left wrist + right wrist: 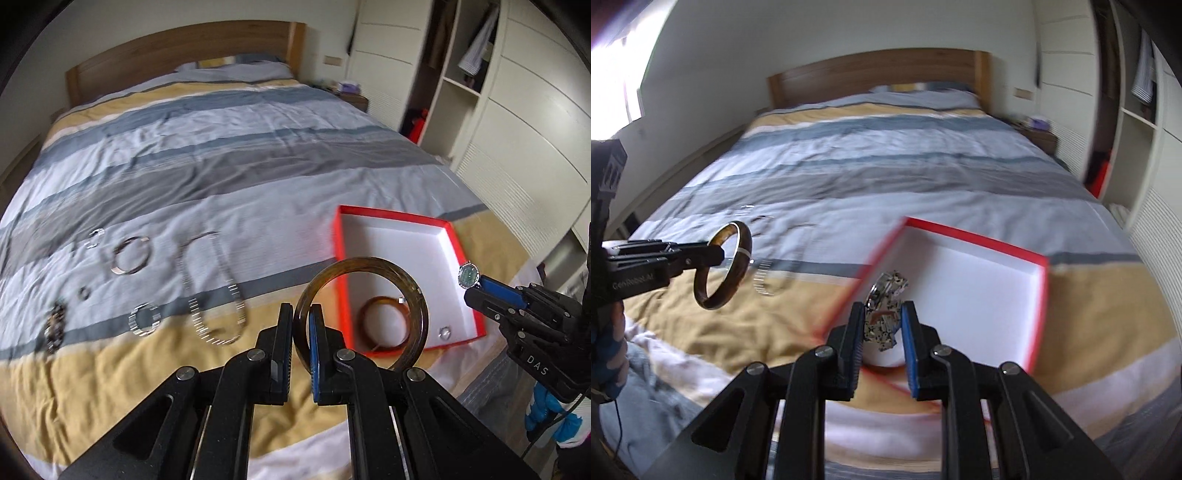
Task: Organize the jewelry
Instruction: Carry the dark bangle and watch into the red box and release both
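While the left hand-held gripper (pixel 298 314) clamps an amber bangle (pixel 364 310) upright above the bed (pixel 221 166), the right hand-held gripper (pixel 881 315) grips a silver watch (pixel 884 310). At two o'clock from the bangle in the left view lies the red box (pixel 402 273), holding another bangle (pixel 384 325) and a ring (pixel 444 333).

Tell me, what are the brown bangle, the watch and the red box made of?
Brown bangle: translucent amber-brown with a glossy shine, perhaps resin, horn or glass. Watch: bright mirror glints on small links suggest polished metal; its face looks greenish. Red box: thin flat walls, matte white inside, likely cardboard.
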`<state>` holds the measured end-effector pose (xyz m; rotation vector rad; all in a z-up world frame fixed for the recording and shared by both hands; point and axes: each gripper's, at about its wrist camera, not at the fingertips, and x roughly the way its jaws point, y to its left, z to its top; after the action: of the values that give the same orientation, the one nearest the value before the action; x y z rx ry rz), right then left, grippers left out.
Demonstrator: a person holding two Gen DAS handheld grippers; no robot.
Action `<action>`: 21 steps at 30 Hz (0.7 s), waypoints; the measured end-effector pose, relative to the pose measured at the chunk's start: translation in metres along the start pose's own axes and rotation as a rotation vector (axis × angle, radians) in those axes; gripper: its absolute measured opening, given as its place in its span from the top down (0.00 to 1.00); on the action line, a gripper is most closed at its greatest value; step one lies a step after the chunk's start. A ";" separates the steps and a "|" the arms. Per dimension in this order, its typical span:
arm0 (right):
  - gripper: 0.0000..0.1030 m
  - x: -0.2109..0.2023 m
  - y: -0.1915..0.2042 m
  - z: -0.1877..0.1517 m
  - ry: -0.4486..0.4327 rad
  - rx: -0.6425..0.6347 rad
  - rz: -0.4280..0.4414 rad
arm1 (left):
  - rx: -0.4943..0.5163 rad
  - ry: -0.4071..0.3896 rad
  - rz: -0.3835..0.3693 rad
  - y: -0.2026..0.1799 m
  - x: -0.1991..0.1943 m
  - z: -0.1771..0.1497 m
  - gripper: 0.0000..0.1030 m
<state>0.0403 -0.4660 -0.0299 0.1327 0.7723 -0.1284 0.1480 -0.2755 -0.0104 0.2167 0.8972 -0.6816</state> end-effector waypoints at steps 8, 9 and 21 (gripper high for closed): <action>0.82 0.050 -0.061 0.002 0.058 0.004 -0.012 | 0.083 0.084 -0.017 -0.059 0.082 0.031 0.92; 0.82 0.056 -0.066 0.004 0.063 0.002 -0.009 | 0.092 0.095 -0.015 -0.063 0.091 0.033 0.92; 0.82 0.115 -0.108 0.020 0.132 -0.056 -0.011 | 0.182 0.165 0.032 -0.081 0.176 0.049 0.92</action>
<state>0.1179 -0.5829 -0.1044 0.0842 0.9075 -0.1092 0.2052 -0.4404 -0.1090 0.4547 0.9874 -0.7235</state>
